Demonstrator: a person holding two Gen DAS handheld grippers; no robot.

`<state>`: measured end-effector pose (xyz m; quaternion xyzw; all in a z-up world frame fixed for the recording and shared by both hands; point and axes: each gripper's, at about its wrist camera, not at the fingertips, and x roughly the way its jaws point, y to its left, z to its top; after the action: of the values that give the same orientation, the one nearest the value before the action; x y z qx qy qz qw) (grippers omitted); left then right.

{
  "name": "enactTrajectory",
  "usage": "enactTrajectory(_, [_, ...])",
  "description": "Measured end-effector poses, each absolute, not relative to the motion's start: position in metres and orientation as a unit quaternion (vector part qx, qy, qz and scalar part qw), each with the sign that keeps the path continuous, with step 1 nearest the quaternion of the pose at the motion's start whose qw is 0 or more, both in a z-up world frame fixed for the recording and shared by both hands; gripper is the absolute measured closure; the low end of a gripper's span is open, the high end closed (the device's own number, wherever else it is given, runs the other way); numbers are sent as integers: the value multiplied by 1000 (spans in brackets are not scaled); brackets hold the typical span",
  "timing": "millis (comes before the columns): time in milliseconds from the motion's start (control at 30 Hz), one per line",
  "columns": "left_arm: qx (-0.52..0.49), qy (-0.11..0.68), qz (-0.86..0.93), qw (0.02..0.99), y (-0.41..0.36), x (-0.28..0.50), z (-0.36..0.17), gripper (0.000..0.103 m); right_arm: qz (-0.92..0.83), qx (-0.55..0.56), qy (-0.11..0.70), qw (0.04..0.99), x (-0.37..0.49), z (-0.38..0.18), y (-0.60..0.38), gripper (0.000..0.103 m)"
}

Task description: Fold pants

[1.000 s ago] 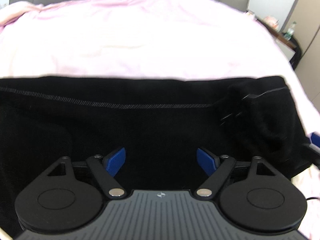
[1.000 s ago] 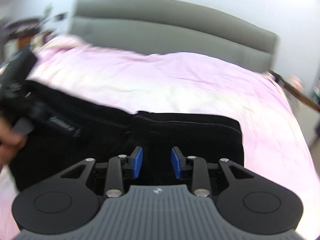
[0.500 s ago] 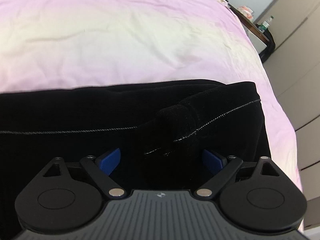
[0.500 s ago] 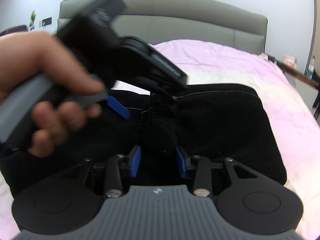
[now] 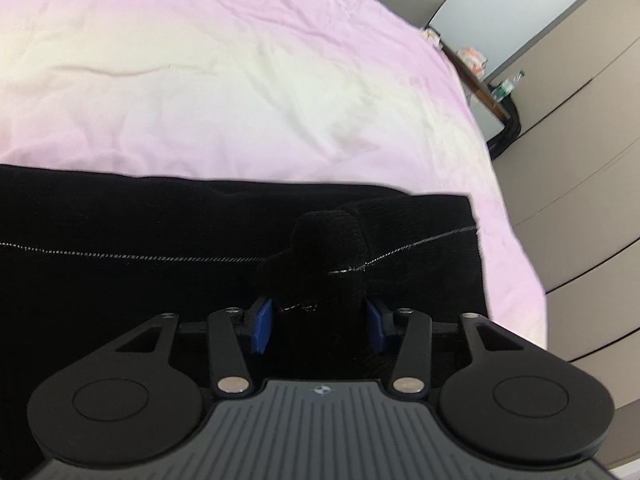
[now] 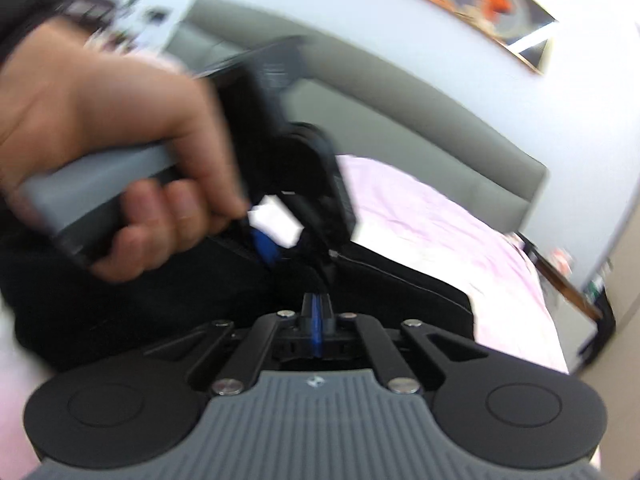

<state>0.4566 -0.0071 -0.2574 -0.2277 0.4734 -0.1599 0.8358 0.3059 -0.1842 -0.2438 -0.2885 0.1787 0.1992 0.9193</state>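
My left gripper (image 5: 320,326) has a grey ribbed body with a small round emblem at its front edge, two black round lobes with raised discs, black link arms with silver pivot screws, and blue pads (image 5: 262,330). My right gripper (image 6: 317,326) is built the same: grey ribbed body, black lobes, silver screws, blue pads between black fingers. In the blurred right view I see my left hand (image 6: 120,160) on a grey handle, with a black housing and a white tag.
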Motion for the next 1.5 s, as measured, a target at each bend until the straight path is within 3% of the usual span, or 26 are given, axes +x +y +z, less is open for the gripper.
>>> enactTrajectory(100, [-195,479,-158,841,-14,459,-274,39,215,-333,216,892,304,-273,-170,103])
enactTrajectory(167, [-191,475,-156,845,-13,456,-274,36,222,-303,224,899,301,-264,-174,103])
enactTrajectory(233, [-209,479,-157,838,-6,454,-271,36,208,-258,217,918,305,-246,-184,84])
enactTrajectory(267, [-218,482,-158,834,-3,454,-270,36,187,-262,208,924,313,-243,-196,60])
enactTrajectory(300, [-226,485,-158,830,-1,454,-269,36,167,-278,198,925,311,-243,-200,56])
enactTrajectory(467, [-218,492,-161,827,1,452,-264,36,125,-378,190,897,317,-265,-215,64])
enactTrajectory(500, [-217,492,-160,828,1,451,-263,36,126,-385,181,896,320,-266,-214,72])
enactTrajectory(567, [-218,493,-157,828,1,450,-261,36,144,-374,198,895,325,-269,-214,103])
enactTrajectory(700, [-235,477,-151,834,7,444,-254,41,158,-372,217,889,327,-262,-216,103])
enactTrajectory(833, [-208,497,-138,831,2,445,-266,26,165,-399,236,870,312,-285,-216,99])
enactTrajectory(900, [-207,494,-137,833,5,443,-266,25,155,-415,226,867,302,-289,-214,98])
enactTrajectory(1067, [-201,478,-137,844,31,431,-233,31,137,-376,219,890,290,-269,-215,91])
enactTrajectory(1167, [-159,454,-129,867,69,409,-202,30,146,-341,215,903,278,-257,-208,91])
enactTrajectory(1333, [-110,429,-33,896,167,348,-180,15,170,-288,215,918,242,-237,-184,88])
enactTrajectory(1500, [-173,409,72,893,260,280,-189,13,207,-246,221,921,219,-225,-123,84])
